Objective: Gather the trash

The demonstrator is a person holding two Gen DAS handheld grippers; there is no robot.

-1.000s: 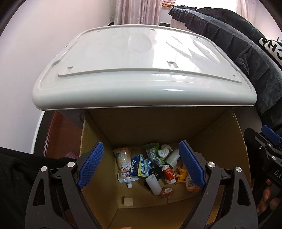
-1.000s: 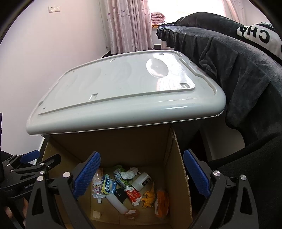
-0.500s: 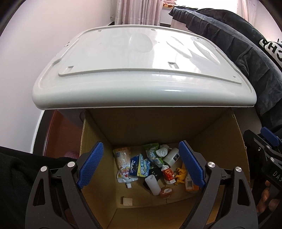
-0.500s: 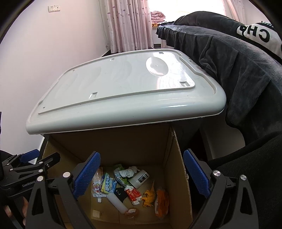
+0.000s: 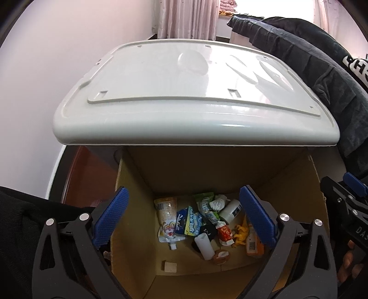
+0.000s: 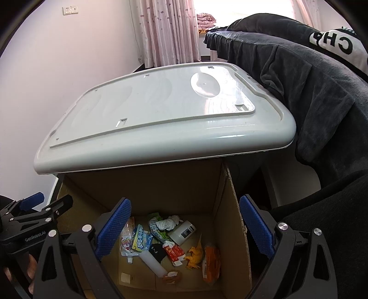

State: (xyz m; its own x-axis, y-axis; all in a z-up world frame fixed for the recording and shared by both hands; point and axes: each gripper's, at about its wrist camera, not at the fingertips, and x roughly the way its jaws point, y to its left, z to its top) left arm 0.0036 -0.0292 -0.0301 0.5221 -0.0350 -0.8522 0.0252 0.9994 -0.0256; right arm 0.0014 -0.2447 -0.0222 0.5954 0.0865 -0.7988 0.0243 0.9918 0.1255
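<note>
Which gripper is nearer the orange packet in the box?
Right, by a little. The orange packet lies toward the box's right wall, below the right gripper; the left gripper, jaws opening and empty, hangs further left.

Bright window [image 6: 243, 13] backlight, glare on the white lid [image 5: 184, 92], fisheye-bent dark corners, sharp focus

An open cardboard box [image 5: 135, 230] sits below and ahead of both claws, its floor strewn with trash [image 5: 207, 225] — a spouted drink pouch [image 5: 166, 220] lying flat toward the left claw's left pad, blue and green wrappers, a crumpled white tissue [image 5: 217, 203], a white jar [image 5: 231, 210] on its side, a white tube [image 5: 204, 246], and an orange packet [image 5: 253, 241] by the right pad.
</note>
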